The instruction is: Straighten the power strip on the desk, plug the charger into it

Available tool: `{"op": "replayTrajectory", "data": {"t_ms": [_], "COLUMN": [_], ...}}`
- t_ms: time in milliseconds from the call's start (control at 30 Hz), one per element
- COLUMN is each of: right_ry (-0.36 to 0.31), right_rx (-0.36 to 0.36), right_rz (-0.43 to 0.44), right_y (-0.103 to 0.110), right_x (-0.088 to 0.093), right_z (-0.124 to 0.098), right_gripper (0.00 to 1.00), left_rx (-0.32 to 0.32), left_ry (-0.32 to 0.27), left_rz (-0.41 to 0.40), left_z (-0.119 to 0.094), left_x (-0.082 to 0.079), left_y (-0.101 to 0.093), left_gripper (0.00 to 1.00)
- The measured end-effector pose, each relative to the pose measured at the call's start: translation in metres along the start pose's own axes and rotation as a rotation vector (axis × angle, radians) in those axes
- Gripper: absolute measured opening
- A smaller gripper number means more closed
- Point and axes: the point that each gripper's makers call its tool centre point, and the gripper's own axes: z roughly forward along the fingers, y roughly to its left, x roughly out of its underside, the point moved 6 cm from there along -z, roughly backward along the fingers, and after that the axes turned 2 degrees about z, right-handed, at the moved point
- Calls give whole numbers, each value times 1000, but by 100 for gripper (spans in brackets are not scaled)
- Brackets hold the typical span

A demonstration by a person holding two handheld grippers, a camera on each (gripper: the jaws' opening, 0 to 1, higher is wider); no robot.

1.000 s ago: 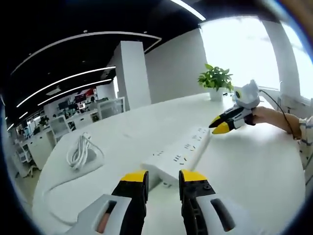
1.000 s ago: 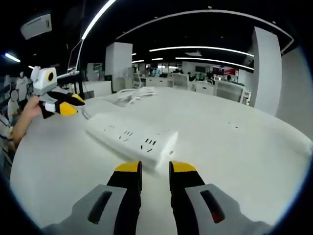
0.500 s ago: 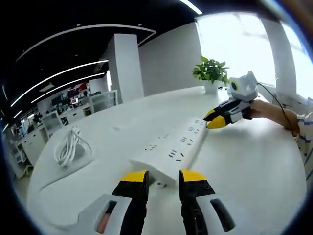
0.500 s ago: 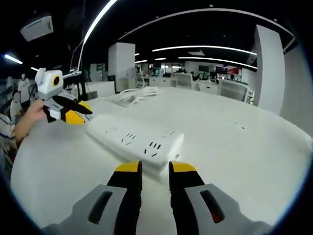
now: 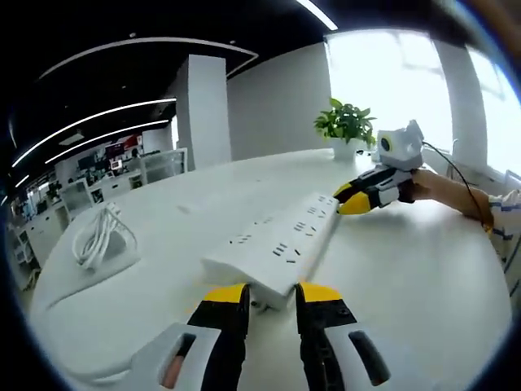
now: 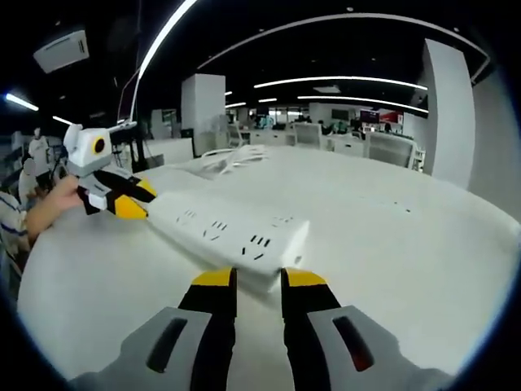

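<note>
Here the left gripper [image 5: 271,295] has its jaws narrowly parted, the yellow tips right at the near end of the white power strip [image 5: 277,244], which lies flat on the white counter [image 5: 407,269]; whether the tips touch it or clamp it, I cannot tell. At the strip's far end the right gripper [image 5: 340,200] points its yellow tips against the end, a hand [image 5: 423,186] behind it.

In the right gripper view the same holds in mirror: the right gripper [image 6: 257,281] shows a narrow gap, its tips at the power strip's [image 6: 228,232] near end, contact unclear, and the left gripper [image 6: 134,199] meets the far end. A coiled white cable [image 5: 98,240] lies well apart on the counter, and a potted plant [image 5: 346,126] stands beyond.
</note>
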Motion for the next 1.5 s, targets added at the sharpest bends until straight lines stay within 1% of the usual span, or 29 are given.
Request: {"op": "replayTrajectory", "data": {"t_ms": [167, 267, 367, 500, 900, 1500], "right_ry": [-20, -26, -34, -34, -35, -24], "right_rx": [12, 18, 20, 17, 15, 15], "right_rz": [-29, -48, -42, -54, -24, -30], "right_y": [2, 2, 1, 1, -1, 1], "right_x": [2, 2, 2, 2, 4, 4], "right_z": [0, 1, 2, 3, 1, 0], "right_gripper": [21, 21, 20, 19, 16, 15], "left_rx": [-5, -6, -12, -5, -9, -8], "left_ry": [2, -3, -15, -27, -34, -37], "left_rz": [5, -7, -19, -32, -27, -30], "left_z": [2, 3, 4, 4, 6, 4], "left_x": [3, 3, 3, 3, 4, 6], "left_y": [-1, 0, 2, 4, 4, 3], "left_gripper": [24, 24, 24, 24, 23, 22]}}
